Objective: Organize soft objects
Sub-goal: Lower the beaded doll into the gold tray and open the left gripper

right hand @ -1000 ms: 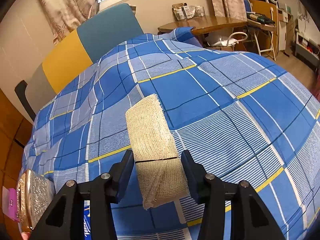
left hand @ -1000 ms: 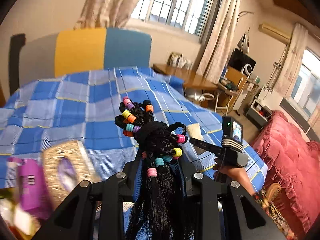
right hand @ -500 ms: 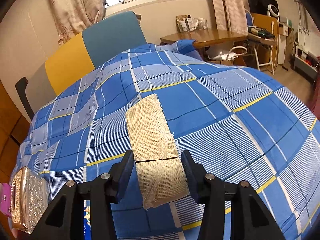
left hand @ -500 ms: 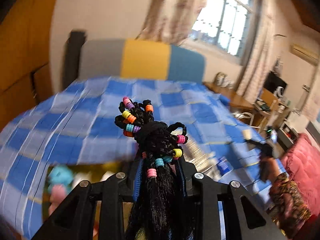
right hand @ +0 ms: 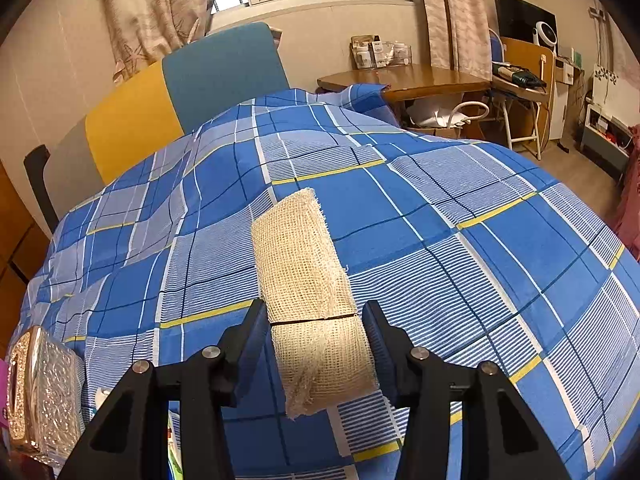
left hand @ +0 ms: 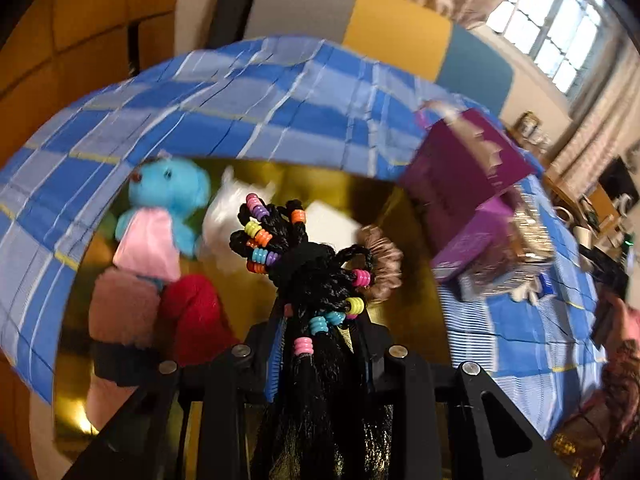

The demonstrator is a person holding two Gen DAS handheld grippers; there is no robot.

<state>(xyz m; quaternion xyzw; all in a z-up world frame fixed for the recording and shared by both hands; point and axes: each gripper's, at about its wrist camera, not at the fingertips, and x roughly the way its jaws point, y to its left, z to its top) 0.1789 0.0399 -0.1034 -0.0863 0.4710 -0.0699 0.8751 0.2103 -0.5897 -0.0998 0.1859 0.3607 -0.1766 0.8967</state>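
Observation:
My left gripper (left hand: 320,344) is shut on a black braided hairpiece with coloured beads (left hand: 308,264), held above a gold tray (left hand: 404,264). In the tray lie a blue plush toy in a pink dress (left hand: 166,204), a red fuzzy item (left hand: 196,312), a pink fuzzy item (left hand: 120,312), a white soft item (left hand: 224,216) and a brown scrunchie (left hand: 386,268). My right gripper (right hand: 316,336) is shut on a beige gauze bandage roll (right hand: 308,280), held over the blue plaid bedspread (right hand: 460,240).
A purple box (left hand: 460,184) and a silver patterned box (left hand: 528,248) lie right of the tray; the silver box also shows at the lower left of the right wrist view (right hand: 40,392). A yellow and teal headboard (right hand: 180,92) and a wooden desk (right hand: 404,80) stand behind the bed.
My left gripper has swung left and tilted down with the hairpiece, from facing across the bed to hanging over the gold tray. My right gripper has barely moved with the bandage roll.

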